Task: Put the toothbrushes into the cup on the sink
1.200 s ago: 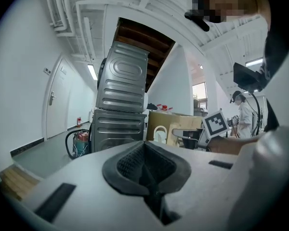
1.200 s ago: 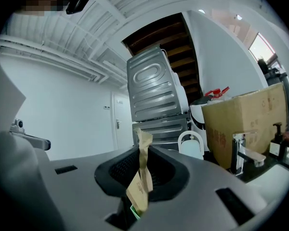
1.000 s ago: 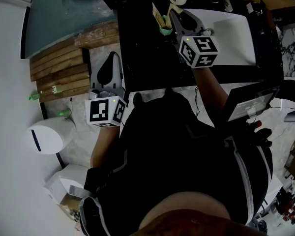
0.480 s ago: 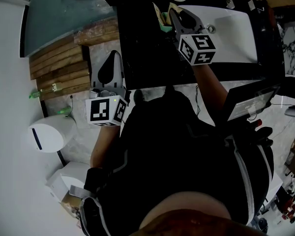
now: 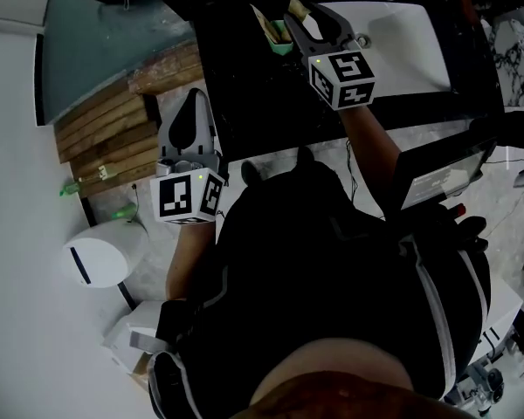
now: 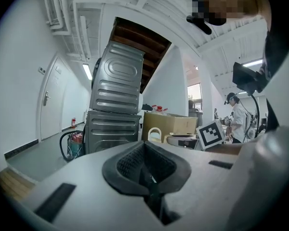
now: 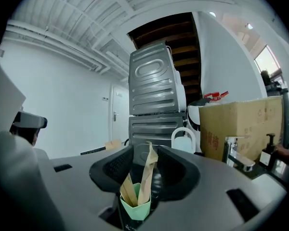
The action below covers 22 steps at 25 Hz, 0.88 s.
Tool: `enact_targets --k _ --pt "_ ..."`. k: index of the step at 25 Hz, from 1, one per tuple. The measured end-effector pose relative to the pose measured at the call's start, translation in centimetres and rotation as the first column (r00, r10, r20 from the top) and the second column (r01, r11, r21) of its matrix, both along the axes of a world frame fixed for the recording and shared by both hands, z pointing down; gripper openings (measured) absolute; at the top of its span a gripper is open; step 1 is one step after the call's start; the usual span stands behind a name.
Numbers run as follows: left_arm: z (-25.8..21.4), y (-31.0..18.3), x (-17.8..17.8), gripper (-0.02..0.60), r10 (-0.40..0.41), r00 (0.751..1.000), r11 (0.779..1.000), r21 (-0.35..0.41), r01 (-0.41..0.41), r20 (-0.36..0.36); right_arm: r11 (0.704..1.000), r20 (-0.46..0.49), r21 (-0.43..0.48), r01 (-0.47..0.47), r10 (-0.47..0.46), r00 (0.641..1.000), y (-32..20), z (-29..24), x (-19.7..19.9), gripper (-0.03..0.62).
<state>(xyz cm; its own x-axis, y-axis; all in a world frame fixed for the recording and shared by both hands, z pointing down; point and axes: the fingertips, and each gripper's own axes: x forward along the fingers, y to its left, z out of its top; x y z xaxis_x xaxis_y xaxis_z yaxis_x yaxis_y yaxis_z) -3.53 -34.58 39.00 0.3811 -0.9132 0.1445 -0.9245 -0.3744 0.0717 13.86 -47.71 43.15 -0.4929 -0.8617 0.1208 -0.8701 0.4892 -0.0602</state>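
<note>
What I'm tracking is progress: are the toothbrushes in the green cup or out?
In: wrapped toothbrushes stand in the green cup, between the right hand-held gripper's opening jaws.

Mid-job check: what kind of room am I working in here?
Probably a mock bathroom or laundry corner set up inside a larger workshop-like hall. There is a white sink with a faucet, two stacked grey washer-type machines behind it, and a cardboard box stored alongside.
</note>
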Motion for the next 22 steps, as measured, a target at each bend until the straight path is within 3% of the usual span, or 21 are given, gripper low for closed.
enact_targets --k 7,16,22 --pt "-0.7 0.8 0.8 0.006 0.078 0.997 0.996 0.035 -0.079 0.014 0.991 -0.067 0.098 -0.096 0.103 0.992 2.6 -3.9 1.7 0.150" --pt "-2.1 1.7 0.9 0.006 0.180 0.984 0.980 0.093 -0.178 -0.013 0.978 -0.012 0.153 -0.140 0.144 0.990 8.2 -8.1 1.6 0.147" --pt "-3.6 4.6 1.3 0.006 0.266 0.963 0.953 0.143 -0.268 0.032 0.980 0.022 0.152 -0.131 0.129 0.991 13.6 -10.4 0.2 0.061"
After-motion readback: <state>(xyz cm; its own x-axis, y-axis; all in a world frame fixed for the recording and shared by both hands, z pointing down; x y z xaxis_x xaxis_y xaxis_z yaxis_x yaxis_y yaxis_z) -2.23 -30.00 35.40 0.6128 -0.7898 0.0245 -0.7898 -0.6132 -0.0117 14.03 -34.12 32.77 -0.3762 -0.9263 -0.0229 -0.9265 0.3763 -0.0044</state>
